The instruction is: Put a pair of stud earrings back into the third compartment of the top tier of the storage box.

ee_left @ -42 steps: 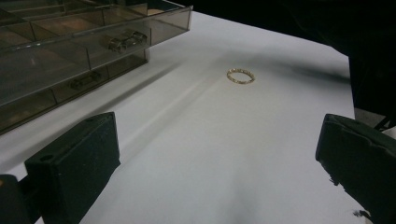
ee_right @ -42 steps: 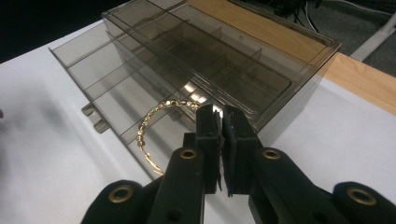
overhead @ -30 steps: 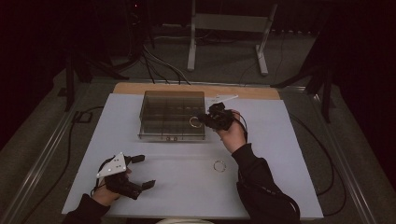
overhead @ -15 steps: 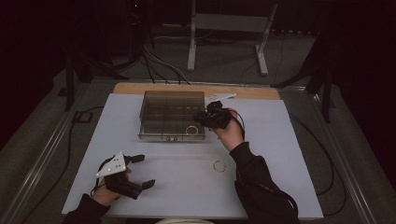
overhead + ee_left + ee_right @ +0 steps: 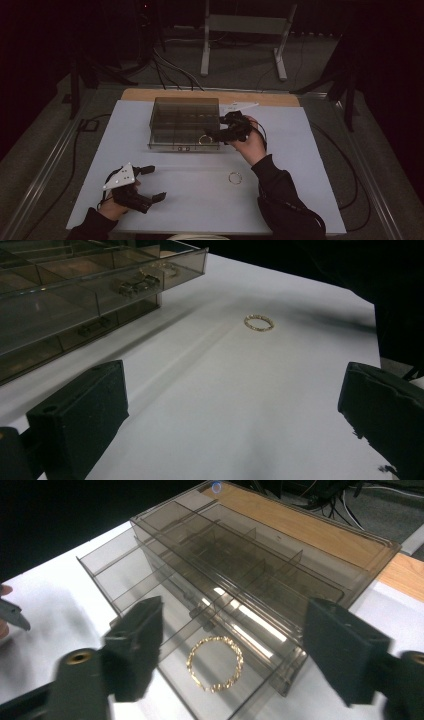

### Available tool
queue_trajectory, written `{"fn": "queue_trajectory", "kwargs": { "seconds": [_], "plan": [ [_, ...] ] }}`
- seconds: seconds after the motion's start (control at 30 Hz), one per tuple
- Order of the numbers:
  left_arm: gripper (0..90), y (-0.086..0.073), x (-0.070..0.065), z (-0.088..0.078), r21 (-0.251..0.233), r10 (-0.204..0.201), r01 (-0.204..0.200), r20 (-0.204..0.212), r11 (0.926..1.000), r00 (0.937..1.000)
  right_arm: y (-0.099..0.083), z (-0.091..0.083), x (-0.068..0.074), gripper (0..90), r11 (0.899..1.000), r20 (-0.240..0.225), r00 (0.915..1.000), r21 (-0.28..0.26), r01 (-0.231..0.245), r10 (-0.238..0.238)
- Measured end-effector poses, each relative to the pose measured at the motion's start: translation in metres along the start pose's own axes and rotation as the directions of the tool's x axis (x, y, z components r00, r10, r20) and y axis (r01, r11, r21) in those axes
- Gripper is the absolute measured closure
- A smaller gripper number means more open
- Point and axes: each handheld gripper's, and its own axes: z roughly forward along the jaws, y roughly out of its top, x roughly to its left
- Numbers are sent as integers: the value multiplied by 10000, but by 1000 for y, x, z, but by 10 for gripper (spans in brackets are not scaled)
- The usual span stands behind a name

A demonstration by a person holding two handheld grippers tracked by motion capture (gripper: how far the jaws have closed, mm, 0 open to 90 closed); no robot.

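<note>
A smoky clear compartment box (image 5: 184,122) stands at the back middle of the white table cover (image 5: 300,170). A gold bracelet (image 5: 215,663) lies flat in its near right compartment (image 5: 205,139). My right gripper (image 5: 216,129) hovers at that corner of the box. Its jaws have just been opening and now stand wide apart above the bracelet (image 5: 230,630), touching nothing. A second gold bracelet (image 5: 235,177) lies loose on the cover (image 5: 259,322). My left gripper (image 5: 156,183) rests at the near left, open with nothing between its jaws (image 5: 235,390).
A strip of bare wooden tabletop (image 5: 210,94) shows behind the box. Beyond the table stand a metal frame (image 5: 245,30) and floor cables (image 5: 170,65). The person's right sleeve (image 5: 285,200) crosses the near right of the cover.
The right gripper's jaws have opened and let go of the gold bracelet, which now lies in the box's near right compartment. The left gripper has stayed where it was.
</note>
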Motion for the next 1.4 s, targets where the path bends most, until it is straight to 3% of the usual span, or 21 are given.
{"fn": "queue_trajectory", "kwargs": {
  "seconds": [0.07,0.23,0.47,0.87,1.13,1.4],
  "plan": [
    [5,0,0,0,22,25,-25,4,10000,10000,-2,-5,0,152,10000,-134,9999,-98,11,-12],
    [5,0,-1,0,18,33,-33,-8,10000,10000,-5,-18,-1,132,9998,-239,9997,-180,7,-12],
    [5,0,-1,0,50,66,-66,10,10000,10000,-19,-32,1,25,9998,-241,9996,-58,172,-173],
    [5,0,-1,1,68,88,-88,36,9999,10000,-52,-42,7,25,9998,-201,9997,167,127,-124],
    [5,1,-1,0,-71,-6,6,77,10000,10000,-80,-47,3,25,9994,-212,9995,289,-209,215],
    [5,1,-2,1,95,87,-88,59,9999,9999,-107,-53,2,36,9974,-239,9984,525,-490,503]
  ]
}}
